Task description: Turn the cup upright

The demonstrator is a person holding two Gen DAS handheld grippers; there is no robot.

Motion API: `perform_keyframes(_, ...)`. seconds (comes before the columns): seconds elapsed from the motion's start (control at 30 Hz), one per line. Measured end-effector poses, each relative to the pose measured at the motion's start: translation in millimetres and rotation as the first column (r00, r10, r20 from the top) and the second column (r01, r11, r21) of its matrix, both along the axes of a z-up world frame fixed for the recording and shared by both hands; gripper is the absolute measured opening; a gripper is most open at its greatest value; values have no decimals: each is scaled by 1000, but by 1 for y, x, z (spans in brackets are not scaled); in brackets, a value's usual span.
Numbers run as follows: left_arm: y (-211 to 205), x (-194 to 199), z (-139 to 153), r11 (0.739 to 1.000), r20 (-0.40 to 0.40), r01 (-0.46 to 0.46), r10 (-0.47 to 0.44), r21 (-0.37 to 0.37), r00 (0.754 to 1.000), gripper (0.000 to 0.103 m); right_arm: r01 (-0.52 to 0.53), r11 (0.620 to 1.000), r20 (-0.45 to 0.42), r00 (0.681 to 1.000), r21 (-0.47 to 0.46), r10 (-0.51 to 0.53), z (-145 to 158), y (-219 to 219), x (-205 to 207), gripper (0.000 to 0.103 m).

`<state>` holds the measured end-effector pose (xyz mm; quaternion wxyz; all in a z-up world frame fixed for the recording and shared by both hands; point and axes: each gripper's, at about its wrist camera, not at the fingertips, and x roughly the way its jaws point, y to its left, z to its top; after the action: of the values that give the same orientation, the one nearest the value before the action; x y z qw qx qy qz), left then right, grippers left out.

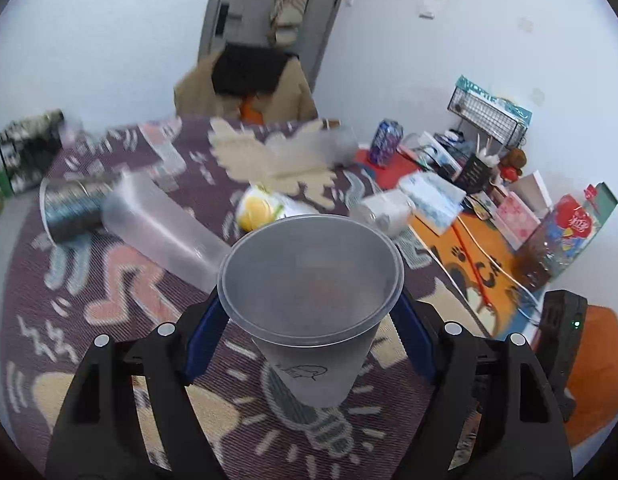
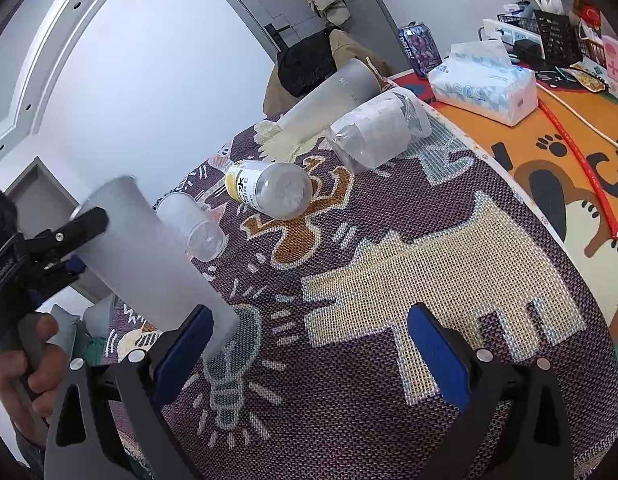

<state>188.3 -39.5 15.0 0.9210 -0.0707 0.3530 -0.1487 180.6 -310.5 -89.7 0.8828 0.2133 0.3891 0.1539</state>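
Left wrist view: frosted cup (image 1: 311,280) gripped between blue fingers (image 1: 205,330), mouth up.

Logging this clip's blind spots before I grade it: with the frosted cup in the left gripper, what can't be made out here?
- Cup base against the mat: left wrist view, cup's own body hides it; right wrist view, right gripper's finger covers it.
- Left gripper contact: cup rim hides it.
- Far cups: left wrist view, motion blur.
- Print on cup: too small.
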Motion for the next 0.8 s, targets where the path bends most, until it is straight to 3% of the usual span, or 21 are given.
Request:
perform_keyframes(0.1,-2,-6,6,999,68,-16,13,44,998,77,5,1000,-1,1000,-6,-5,-1,0,0,96)
perform_keyframes(0.63,-44,-42,-17,977,207,-8,-37,212,978,77,26,999,-4,1000,-35,-26,-5,-7,-11,96)
perform_keyframes(0.73,-48,-45,-20,971,199,-18,-30,237,979,81,23,999,2,1000,-35,-23,-4,-6,-15,96)
perform_keyframes(0.8,-47,-45,-21,970,182,-23,-21,241,983,96,22,999,7,1000,-36,-22,-2,-5,-17,96)
